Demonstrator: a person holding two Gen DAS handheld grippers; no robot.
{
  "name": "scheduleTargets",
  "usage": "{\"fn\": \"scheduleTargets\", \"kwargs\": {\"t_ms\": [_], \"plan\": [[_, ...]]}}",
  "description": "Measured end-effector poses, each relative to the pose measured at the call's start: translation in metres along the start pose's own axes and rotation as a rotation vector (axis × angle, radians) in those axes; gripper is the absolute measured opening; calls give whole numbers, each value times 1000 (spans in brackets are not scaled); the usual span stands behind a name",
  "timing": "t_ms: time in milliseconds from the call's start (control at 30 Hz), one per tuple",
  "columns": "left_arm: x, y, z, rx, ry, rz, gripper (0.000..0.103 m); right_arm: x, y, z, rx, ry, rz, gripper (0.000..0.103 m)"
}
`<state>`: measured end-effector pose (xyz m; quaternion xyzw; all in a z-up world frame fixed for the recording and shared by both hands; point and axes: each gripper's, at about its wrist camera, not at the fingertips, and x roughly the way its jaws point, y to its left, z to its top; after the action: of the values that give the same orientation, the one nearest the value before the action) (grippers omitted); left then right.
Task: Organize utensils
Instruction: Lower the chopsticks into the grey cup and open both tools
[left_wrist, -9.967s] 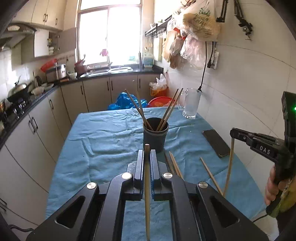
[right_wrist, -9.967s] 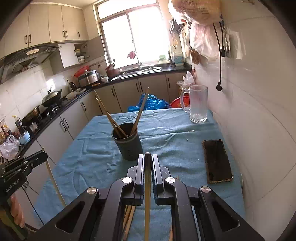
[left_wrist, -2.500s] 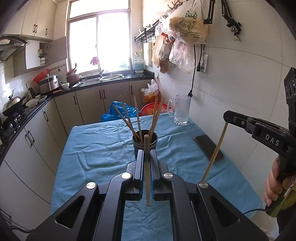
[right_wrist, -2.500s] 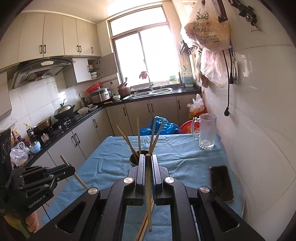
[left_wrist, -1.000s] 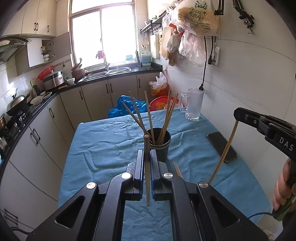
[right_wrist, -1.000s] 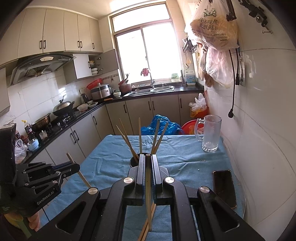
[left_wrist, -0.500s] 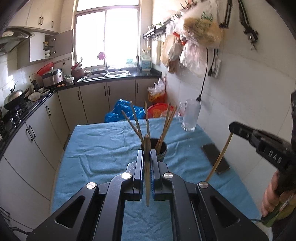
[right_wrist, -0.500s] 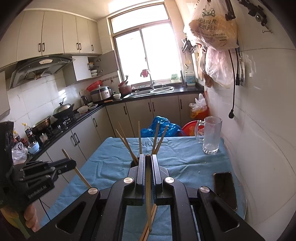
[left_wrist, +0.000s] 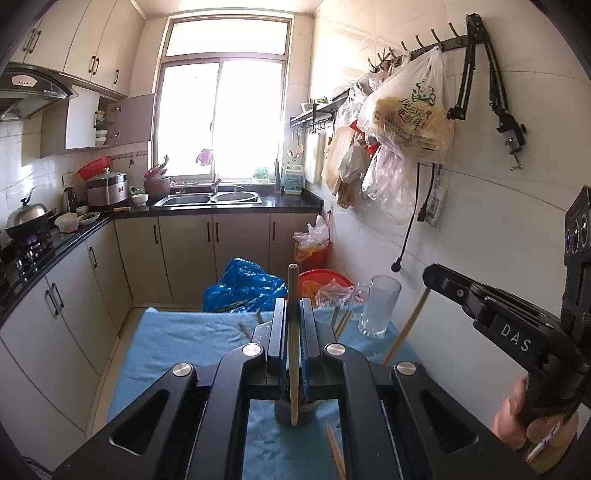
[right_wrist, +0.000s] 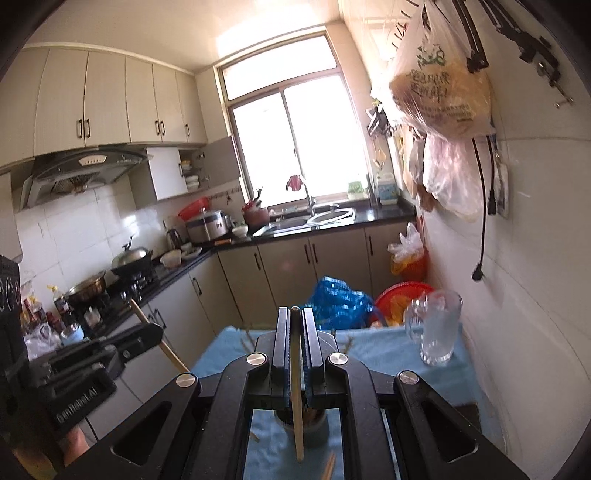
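Both tongs have swung up since a moment ago, so the cup (left_wrist: 293, 410) now sits low under them on the blue surface (left_wrist: 177, 343). Left tongs (left_wrist: 293, 314) pinch a thin wooden chopstick (left_wrist: 293, 332); right tongs (right_wrist: 295, 325) pinch another chopstick (right_wrist: 296, 387). Lower each tip slowly, probably straight into the cup.

Blue-clothed table (left_wrist: 192, 343) carries dark holder (left_wrist: 284, 413), glass pitcher (left_wrist: 378, 312), loose chopsticks (left_wrist: 334, 448).

Blue-clothed desk (left_wrist: 184, 343) with clear glass pitcher (left_wrist: 380, 310) at two o'clock, blue plastic bag (left_wrist: 243, 284) and red basin (left_wrist: 321, 277) beyond at twelve, bulging shopping bag (left_wrist: 410, 114) hung high at one.
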<state>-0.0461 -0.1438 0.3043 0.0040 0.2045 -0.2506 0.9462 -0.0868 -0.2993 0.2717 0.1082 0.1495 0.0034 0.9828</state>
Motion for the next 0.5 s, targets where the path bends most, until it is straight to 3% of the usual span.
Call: {"fn": "scheduleTargets", "kwargs": {"t_ms": [267,500], "plan": [[70,5,15,-36,58,-18,6,48,-1,18,-2,-39,-42,6],[126,16,-4,-58,167,7,6,102,-22,-4,24,66,-76,6]]}}
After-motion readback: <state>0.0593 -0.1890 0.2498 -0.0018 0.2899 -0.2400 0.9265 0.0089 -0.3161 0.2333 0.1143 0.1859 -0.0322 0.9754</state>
